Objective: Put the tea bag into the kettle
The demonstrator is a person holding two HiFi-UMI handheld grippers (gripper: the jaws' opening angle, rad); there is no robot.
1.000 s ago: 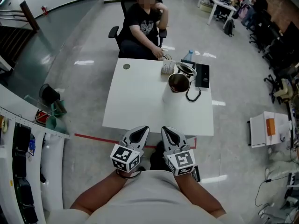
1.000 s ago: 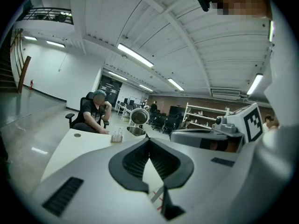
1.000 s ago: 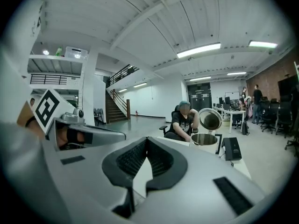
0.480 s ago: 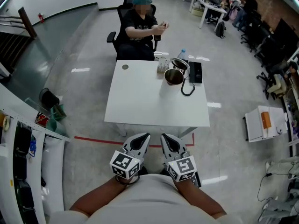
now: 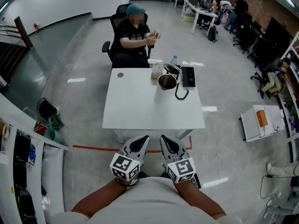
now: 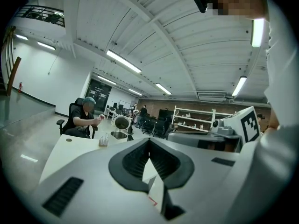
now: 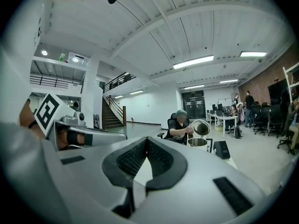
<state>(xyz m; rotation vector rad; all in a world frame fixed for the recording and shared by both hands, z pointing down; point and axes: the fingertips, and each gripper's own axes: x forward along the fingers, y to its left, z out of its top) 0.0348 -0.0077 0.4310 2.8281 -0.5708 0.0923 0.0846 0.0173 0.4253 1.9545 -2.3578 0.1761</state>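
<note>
Left tool (image 5: 143,139) and right tool (image 5: 165,139) are held side by side, close to the holder's body, short of the near edge of the white counter (image 5: 140,106). In its own view, the left tool (image 6: 149,141) has its jaws pressed together with nothing between them. The right tool (image 7: 146,140) is likewise closed and empty.

The kettle (image 5: 167,81) stands at the counter's far right part, lid raised, well apart from both tools. A small pale box (image 5: 155,71) sits just beside it, its contents too small to read. The tea bag cannot be made out in any view. A seated person (image 5: 133,36) beyond the counter holds both hands together; what they hold is indistinct. A bottle (image 5: 174,59) is partly hidden behind the lid.
</note>
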